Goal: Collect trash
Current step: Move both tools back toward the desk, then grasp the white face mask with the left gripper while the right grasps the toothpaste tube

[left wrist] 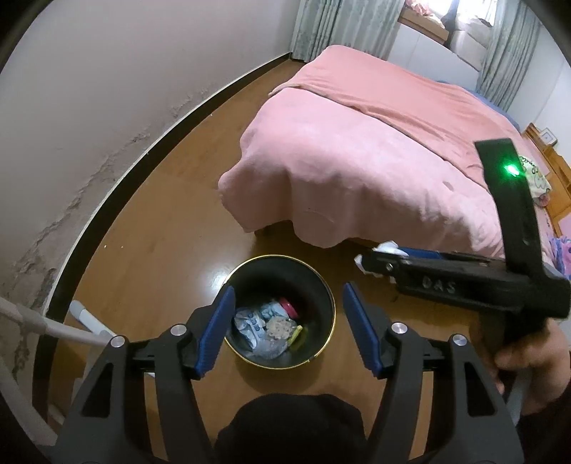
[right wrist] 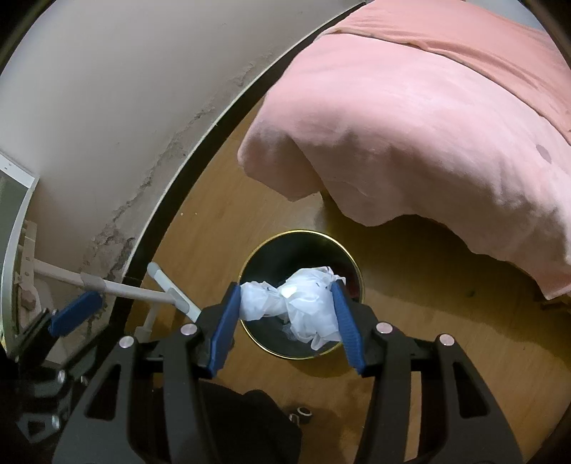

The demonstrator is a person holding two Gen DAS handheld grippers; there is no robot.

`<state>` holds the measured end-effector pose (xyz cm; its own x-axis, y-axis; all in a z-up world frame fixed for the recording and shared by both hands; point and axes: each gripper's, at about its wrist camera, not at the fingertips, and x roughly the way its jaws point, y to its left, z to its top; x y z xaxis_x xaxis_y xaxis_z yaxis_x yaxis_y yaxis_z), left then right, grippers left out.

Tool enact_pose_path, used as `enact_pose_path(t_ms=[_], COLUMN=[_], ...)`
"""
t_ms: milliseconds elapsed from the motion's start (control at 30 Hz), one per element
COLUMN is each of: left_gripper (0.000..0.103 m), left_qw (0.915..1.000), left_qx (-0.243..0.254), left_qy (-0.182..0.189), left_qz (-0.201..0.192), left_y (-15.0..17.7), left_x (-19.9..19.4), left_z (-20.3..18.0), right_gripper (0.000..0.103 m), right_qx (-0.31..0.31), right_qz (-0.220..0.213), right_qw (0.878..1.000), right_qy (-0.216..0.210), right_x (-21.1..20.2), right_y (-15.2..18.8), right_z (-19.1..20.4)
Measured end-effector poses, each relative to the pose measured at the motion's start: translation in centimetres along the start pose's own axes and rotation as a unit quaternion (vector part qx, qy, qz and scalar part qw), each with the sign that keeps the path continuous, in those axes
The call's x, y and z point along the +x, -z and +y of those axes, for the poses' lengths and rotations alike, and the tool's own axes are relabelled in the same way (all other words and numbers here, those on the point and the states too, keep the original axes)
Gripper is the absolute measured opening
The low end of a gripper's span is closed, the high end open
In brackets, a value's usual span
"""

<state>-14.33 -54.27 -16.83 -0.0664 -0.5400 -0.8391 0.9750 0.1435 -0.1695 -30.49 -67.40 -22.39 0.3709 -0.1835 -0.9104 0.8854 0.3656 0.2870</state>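
While left gripper [left wrist: 289,321] hovers spread above bin [left wrist: 330,303], right gripper [right wrist: 285,303] pinches crumpled tissue [right wrist: 303,303] over it.

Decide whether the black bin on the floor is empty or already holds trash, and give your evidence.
Already holds trash: inside the bin lie crumpled wrappers and a yellow piece, well below its rim.

**The bedroom around me**

I stand on a glossy wooden floor [left wrist: 150,228]. A bed under a pink blanket [left wrist: 357,157] fills the right side. The pale wall [left wrist: 89,89] on my left is flaking above a dark baseboard [left wrist: 117,200]. Patterned curtains [left wrist: 342,25] hang at the far end, beside a bright window [left wrist: 471,10].
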Motion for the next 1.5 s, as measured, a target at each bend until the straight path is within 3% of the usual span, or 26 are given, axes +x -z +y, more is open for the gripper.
enact_pose_path(t_ms=[200, 400, 600, 733, 900, 1000, 1100, 1200, 1233, 1333, 1433, 1500], left_gripper=[0.062, 0.065, 0.071, 0.084, 0.089, 0.089, 0.089, 0.089, 0.089, 0.089, 0.089, 0.089], left_qw=[0.9999, 0.9996, 0.9966, 0.9907, 0.9746, 0.9562, 0.9301, 0.8920, 0.8833, 0.8454, 0.8277, 0.8277], left_qx=[0.001, 0.002, -0.021, -0.047, -0.104, -0.152, -0.207, -0.278, -0.291, -0.328, -0.357, -0.371], left_qy=[-0.006, -0.006, -0.012, -0.040, -0.113, -0.183, -0.250, -0.312, -0.325, -0.392, -0.411, -0.400], left_qz=[-0.010, -0.028, -0.078, -0.121, -0.163, -0.171, -0.171, -0.171, -0.170, -0.156, -0.135, -0.129], left_y=[0.4, 0.9, 2.1, 3.7, 7.7, 11.2, 15.1, 20.0, 21.0, 24.3, 25.7, 25.8], left_x=[-2.1, -5.2, -11.2, -16.8, -23.6, -27.7, -31.9, -36.3, -37.1, -39.5, -39.9, -39.4], left_z=[0.3, 0.2, 1.1, 3.6, 10.7, 16.6, 22.4, 28.6, 29.8, 34.3, 38.3, 40.4], right_gripper=[0.074, 0.075, 0.075, 0.075, 0.075, 0.075, 0.075, 0.075, 0.075, 0.075, 0.075, 0.075], right_qx=[-0.012, -0.016, -0.054, -0.111, -0.199, -0.250, -0.301, -0.347, -0.364, -0.403, -0.426, -0.438], right_qz=[-0.013, -0.027, -0.070, -0.113, -0.120, -0.114, -0.099, -0.081, -0.076, -0.060, -0.048, -0.045], right_qw=[1.000, 0.999, 0.996, 0.987, 0.970, 0.954, 0.934, 0.911, 0.903, 0.881, 0.867, 0.861], right_qy=[-0.002, -0.002, 0.005, -0.004, -0.076, -0.117, -0.165, -0.206, -0.215, -0.240, -0.252, -0.254], right_x=[-0.2, -0.6, -3.0, -6.2, -9.2, -10.2, -10.8, -10.8, -10.8, -10.3, -10.1, -9.9], right_y=[-0.3, -0.6, -0.5, 0.2, 2.4, 4.1, 6.0, 7.8, 8.6, 10.8, 12.9, 13.9], right_z=[1.4, 2.7, 6.1, 10.8, 19.7, 25.0, 31.5, 38.0, 40.3, 45.9, 49.4, 50.9])
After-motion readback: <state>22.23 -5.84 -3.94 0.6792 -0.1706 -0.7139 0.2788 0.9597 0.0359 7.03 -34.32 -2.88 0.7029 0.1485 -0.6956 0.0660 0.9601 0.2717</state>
